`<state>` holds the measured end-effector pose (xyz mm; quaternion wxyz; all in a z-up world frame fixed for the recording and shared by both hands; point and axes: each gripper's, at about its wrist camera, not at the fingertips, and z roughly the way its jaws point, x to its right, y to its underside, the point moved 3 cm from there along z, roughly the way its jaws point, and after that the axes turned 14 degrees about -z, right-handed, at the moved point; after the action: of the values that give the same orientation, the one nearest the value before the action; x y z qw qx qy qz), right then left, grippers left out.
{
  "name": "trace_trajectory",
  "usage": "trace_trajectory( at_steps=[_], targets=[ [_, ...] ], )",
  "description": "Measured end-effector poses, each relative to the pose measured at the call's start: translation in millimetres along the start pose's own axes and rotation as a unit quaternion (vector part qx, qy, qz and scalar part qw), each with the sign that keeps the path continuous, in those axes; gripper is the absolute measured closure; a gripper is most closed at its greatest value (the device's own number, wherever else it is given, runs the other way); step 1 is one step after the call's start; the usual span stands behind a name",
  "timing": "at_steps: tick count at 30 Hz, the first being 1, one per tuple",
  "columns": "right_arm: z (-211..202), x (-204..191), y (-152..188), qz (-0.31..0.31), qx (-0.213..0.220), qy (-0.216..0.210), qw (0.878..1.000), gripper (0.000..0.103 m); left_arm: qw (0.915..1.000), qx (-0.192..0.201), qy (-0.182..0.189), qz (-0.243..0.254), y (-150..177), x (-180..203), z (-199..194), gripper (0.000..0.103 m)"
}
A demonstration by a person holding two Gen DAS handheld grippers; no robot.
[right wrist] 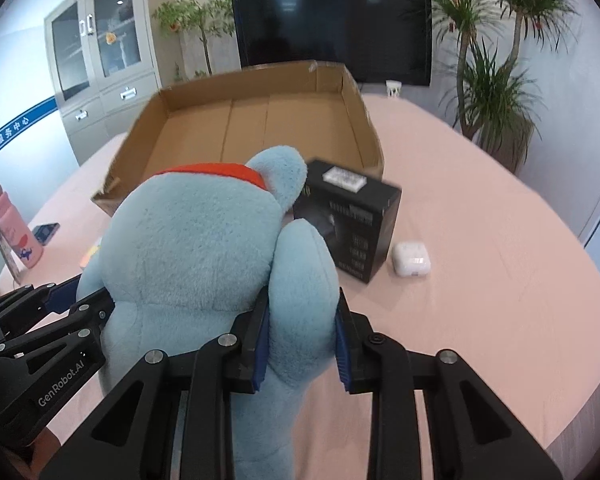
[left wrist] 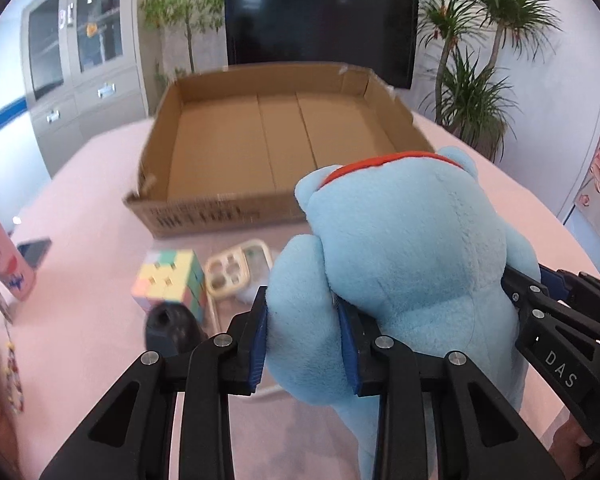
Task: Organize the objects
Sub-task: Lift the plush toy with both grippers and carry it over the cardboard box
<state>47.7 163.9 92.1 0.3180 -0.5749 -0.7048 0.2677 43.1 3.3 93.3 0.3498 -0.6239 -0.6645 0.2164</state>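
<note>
while the left gripper (left wrist: 304,344) pinches one plush limb, the right gripper (right wrist: 300,344) pinches the other. the blue plush toy (left wrist: 404,256) fills the lower centre; a cardboard box (left wrist: 216,212) sits open above it.

Cardboard box (right wrist: 260,128): open top, bare floor, unobstructed from above. Desk (right wrist: 480,240): bare cloth right of earbuds case (right wrist: 411,259). Obstructions before the box: black carton (right wrist: 352,220), pastel puzzle cube (left wrist: 170,280), beige tray (left wrist: 236,268).
</note>
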Motion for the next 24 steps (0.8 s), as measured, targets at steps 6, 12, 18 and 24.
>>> trace_trajectory(
  at_steps=[6, 12, 18, 24],
  targets=[
    [-14, 2, -38, -0.014, 0.049, 0.003, 0.999, 0.078, 0.9989, 0.046, -0.006, 0.001, -41, 2, -18, 0.075],
    [-13, -3, -76, -0.031, 0.082, 0.010, 0.996, 0.078, 0.9973, 0.072, -0.018, -0.005, -81, 1, -18, 0.075],
    [-7, -3, -110, -0.032, 0.106, 0.013, 0.994, 0.078, 0.9946, 0.099, -0.029, -0.006, -129, 1, -11, 0.075],
    [8, 3, -145, -0.026, 0.123, 0.014, 0.992, 0.078, 0.9919, 0.122, -0.036, -0.006, -173, 5, 3, 0.075]
  ],
)
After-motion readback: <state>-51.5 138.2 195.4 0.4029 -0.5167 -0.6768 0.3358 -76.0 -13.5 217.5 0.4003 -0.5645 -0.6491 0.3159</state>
